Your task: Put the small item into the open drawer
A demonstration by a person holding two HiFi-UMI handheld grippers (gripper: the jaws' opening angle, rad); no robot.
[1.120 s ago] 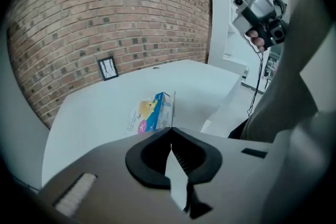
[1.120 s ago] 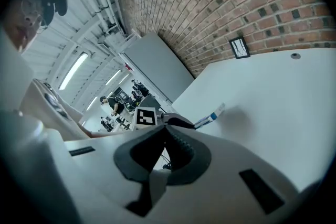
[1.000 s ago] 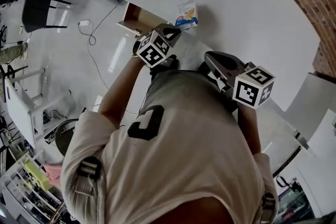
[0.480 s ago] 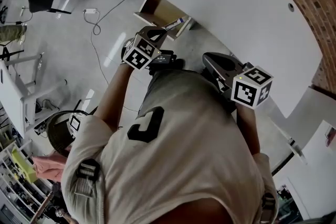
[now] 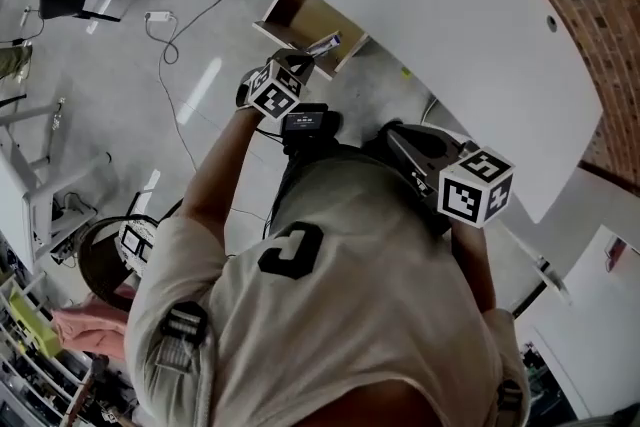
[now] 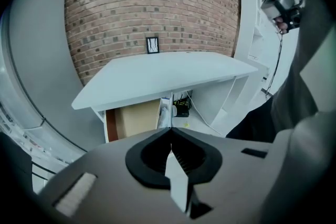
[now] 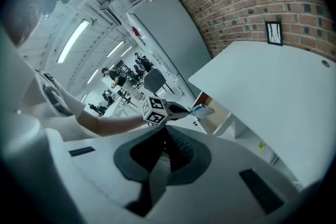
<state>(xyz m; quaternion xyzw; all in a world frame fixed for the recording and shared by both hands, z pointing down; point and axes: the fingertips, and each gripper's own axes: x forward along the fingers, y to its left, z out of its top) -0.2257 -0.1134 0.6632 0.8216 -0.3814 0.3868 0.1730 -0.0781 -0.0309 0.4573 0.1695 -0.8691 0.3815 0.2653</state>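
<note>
Left gripper (image 5: 303,57), fingers clamped on the small item (image 5: 326,44), has carried it off the surface (image 5: 440,25) down to the open drawer (image 5: 292,15), seemingly at its rim; only release remains. Right gripper (image 7: 166,131): fingers closed, empty.

The person wears a pale beige short-sleeved T-shirt (image 5: 380,315) with a dark, hook-shaped emblem (image 5: 290,250) printed on it. A dark tab with lighter bars (image 5: 185,325) sits on each shoulder, and the short sleeve (image 5: 165,240) ends above the elbow. The left hand-held gripper (image 5: 306,60) has a dark body and carries a white cube (image 5: 272,91) printed with black square markers. The right hand-held gripper (image 5: 388,133) is built the same way, dark and rounded, with its own marker cube (image 5: 477,185). Seen close, both shells are smooth grey with a black ribbed collar round the jaws.
</note>
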